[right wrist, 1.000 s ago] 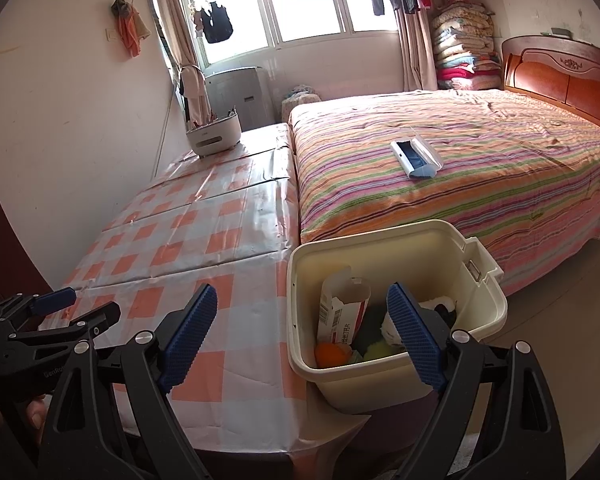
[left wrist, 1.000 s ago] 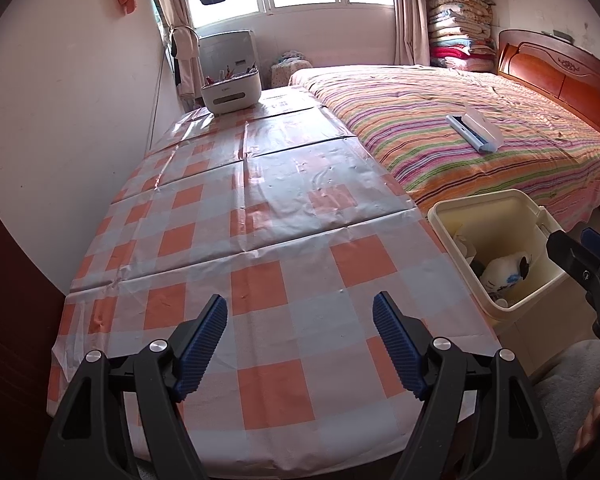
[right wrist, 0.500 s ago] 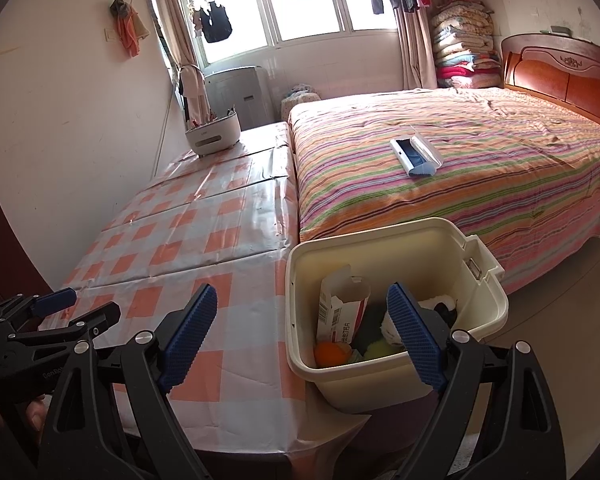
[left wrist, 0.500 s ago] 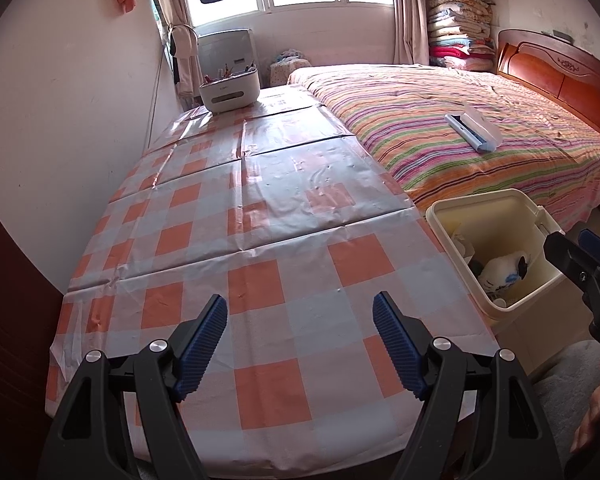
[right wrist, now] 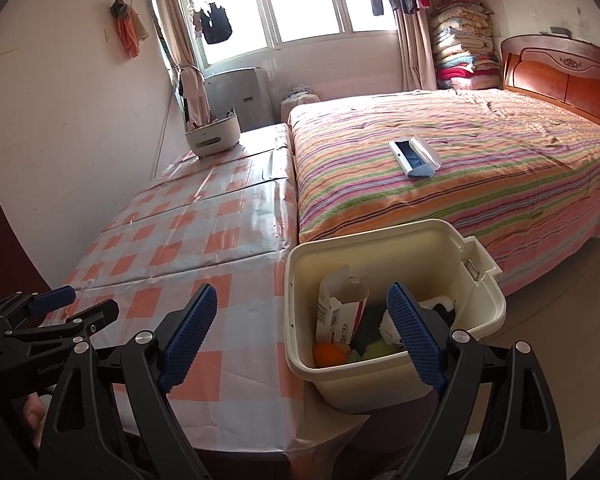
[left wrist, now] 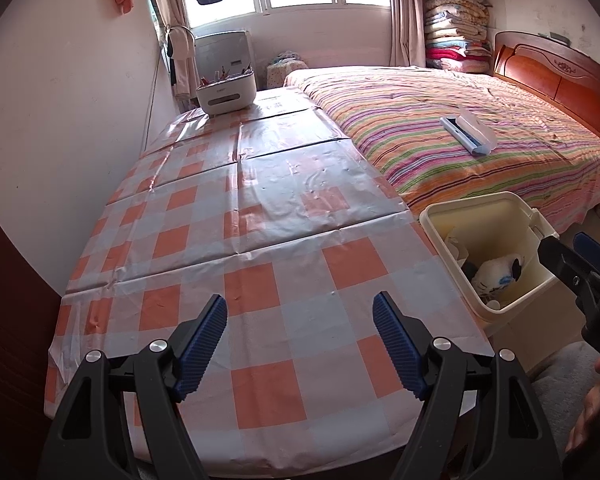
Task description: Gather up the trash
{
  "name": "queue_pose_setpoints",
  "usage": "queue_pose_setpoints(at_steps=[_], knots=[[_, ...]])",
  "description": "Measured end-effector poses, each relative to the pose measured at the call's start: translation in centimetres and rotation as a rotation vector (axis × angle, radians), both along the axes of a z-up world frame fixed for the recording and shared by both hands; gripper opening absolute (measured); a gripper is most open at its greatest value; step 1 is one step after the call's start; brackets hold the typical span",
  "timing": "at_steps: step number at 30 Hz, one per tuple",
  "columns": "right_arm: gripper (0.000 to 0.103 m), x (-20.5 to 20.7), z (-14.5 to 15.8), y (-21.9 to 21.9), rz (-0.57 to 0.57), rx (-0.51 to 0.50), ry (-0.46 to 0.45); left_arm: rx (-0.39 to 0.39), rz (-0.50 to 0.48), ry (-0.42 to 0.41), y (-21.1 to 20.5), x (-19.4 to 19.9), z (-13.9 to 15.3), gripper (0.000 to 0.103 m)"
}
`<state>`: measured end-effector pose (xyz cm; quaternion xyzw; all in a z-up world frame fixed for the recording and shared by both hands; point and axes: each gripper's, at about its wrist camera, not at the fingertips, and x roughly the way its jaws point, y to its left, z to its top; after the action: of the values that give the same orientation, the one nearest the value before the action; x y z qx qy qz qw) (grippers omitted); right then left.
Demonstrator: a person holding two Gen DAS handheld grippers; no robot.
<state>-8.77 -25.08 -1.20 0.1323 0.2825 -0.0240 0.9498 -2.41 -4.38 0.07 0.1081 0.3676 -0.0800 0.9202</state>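
**A:** What do you get from the left wrist view?

**B:** My left tongs (left wrist: pixel 300 342) are spread, nothing between the pads, hanging over the checked worktop (left wrist: pixel 260 208). No trash lies on the cloth that I can see. The trash is in the cream bin (left wrist: pixel 496 208) at the worktop's right edge, just beside the bed (left wrist: pixel 460 148). A crumpled white wad (left wrist: pixel 496 276) sits on top in there. I judge it light and soft; it would squash, so I'd pinch it across the middle. My right tongs (left wrist: pixel 580 256) show at the far right, also apart and empty.

**A:** And the right wrist view?

**B:** The right tongs (right wrist: pixel 304 340) stand wide over the bin's near rim, gripping nothing. Inside: an opened carton (right wrist: pixel 340 308) standing upright, an orange ball-like thing (right wrist: pixel 330 354), something yellow-green (right wrist: pixel 376 350) and dark scraps. The carton looks light and thin-walled; I'd take it across its flat faces, gently, or it will crumple. The orange thing looks round and might roll out of the pads.

**A:** Any writing?

**B:** The carton has a barcode and red Chinese characters, too small for me to read surely. The left tongs' body (right wrist: pixel 44 364) reads "GenRobot", partly cut off. The white container (right wrist: pixel 214 136) at the worktop's far end has a mark I can't make out.
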Motion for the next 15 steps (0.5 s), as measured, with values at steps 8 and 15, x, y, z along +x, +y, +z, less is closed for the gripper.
queue_pose_setpoints(at_steps=[8,15], knots=[[0.086,-0.2,0.1,-0.1,-0.003,0.001,-0.001,-0.024,-0.032,0.012,-0.5,-0.2,0.1,0.073],[0.086,-0.4,0.0,-0.4,-0.01,0.007,0.0,-0.023,-0.053,0.005,-1.1,-0.5,0.2,0.073]])
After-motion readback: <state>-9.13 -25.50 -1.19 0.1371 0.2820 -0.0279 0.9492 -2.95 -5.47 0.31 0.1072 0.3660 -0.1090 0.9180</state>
